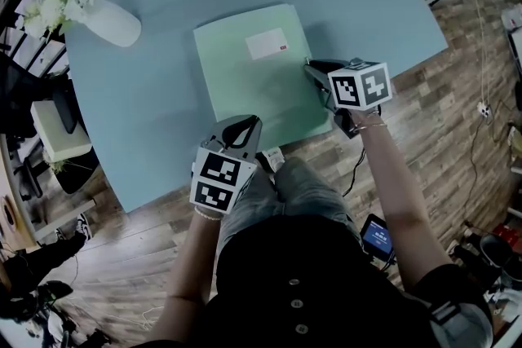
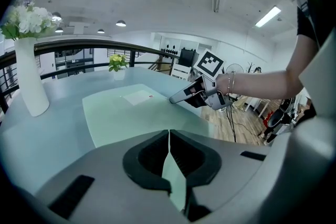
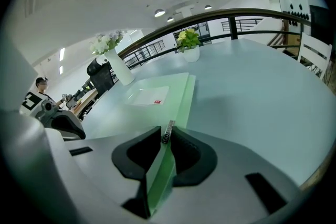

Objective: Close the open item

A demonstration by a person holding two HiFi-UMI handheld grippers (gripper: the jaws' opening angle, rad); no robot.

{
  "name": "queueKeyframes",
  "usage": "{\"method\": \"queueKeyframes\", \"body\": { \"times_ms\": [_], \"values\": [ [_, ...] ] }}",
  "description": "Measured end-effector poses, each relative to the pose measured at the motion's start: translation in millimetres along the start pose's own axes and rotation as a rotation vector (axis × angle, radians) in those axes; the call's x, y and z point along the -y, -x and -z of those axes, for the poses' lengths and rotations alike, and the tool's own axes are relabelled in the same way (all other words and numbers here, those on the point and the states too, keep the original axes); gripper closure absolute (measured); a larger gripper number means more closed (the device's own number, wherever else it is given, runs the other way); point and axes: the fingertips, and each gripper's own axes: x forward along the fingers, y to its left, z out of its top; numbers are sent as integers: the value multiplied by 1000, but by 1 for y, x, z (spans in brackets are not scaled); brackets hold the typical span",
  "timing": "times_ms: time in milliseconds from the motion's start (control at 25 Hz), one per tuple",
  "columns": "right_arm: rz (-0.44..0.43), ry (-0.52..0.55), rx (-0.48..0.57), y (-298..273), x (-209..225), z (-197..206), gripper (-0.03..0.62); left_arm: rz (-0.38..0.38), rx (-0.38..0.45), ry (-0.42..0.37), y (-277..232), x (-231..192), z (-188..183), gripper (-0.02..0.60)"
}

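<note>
Both forearms reach forward over the table's (image 1: 383, 4) near edge, with the grippers tilted downward. The left gripper (image 1: 249, 125) has its jaws closed on the near edge of the flat green pouch (image 1: 253, 85). The right gripper (image 1: 311, 68) is at the pouch's right edge, clamping its zipper pull (image 3: 167, 131).

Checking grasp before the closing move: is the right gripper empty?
No, the right gripper is clamped on the green folder at its edge, over a grey tab.
</note>
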Motion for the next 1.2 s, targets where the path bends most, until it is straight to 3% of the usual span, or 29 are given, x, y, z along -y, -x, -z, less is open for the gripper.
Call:
{"method": "queueKeyframes", "body": {
  "times_ms": [1200],
  "values": [
    [113, 189, -72, -9, 0, 7, 526, -16, -2, 38, -4, -3, 6, 555]
  ]
}}
